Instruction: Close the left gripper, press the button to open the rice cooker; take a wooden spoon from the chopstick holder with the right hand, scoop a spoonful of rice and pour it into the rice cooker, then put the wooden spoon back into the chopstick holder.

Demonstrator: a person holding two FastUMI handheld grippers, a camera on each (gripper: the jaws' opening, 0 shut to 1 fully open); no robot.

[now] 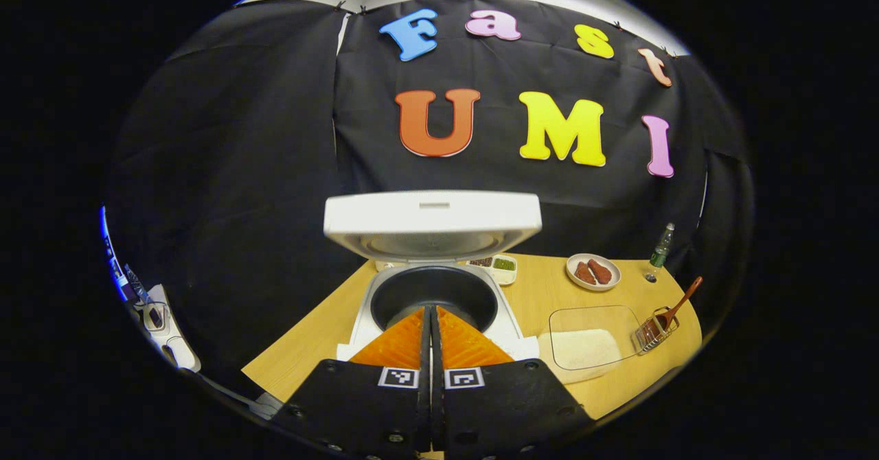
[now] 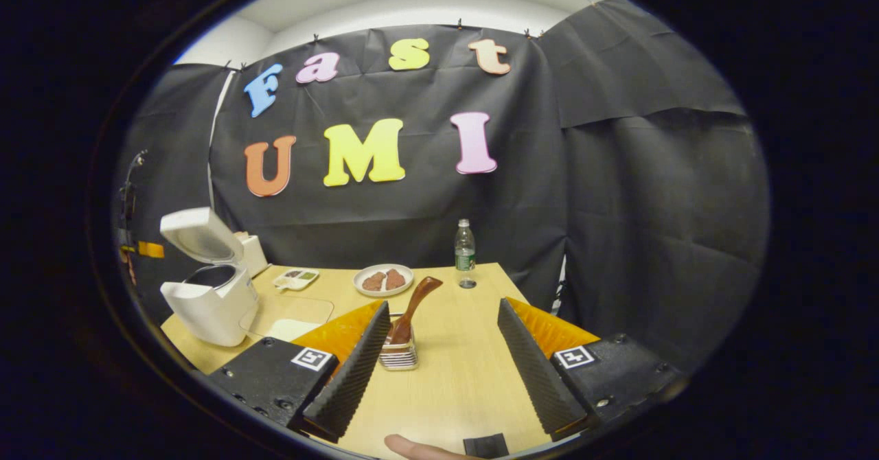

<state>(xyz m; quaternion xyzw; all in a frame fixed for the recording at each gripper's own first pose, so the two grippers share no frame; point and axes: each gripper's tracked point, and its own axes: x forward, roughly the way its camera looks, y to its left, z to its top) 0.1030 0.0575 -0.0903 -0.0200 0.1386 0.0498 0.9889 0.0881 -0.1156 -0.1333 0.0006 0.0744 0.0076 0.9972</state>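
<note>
your left gripper (image 1: 431, 323) has its jaws pressed together, ridged faces meeting, with the tips at the front rim of the rice cooker (image 1: 432, 288). the cooker is a smooth white plastic box with rounded corners; its lid (image 1: 432, 221) stands raised, and the dark round inner pot (image 1: 434, 296) looks bare as far as you can see into it. just beside the cooker, toward the desk's (image 2: 453, 371) near edge, a clear rectangular tray (image 1: 594, 336) holds a flat bed of white rice (image 1: 580, 349). next along, a small wire chopstick holder (image 2: 400, 353) carries the wooden spoon (image 2: 412, 309), glossy brown, leaning with its handle up. your right gripper (image 2: 439, 350) has its jaws spread wide, nothing between them; the holder sits close against one of them. near the desk's far edge sit a white plate (image 2: 383, 280) with two reddish-brown pieces, a small divided dish (image 2: 295, 279), and an upright clear plastic bottle (image 2: 465, 244). the desk top is pale wood grain.
</note>
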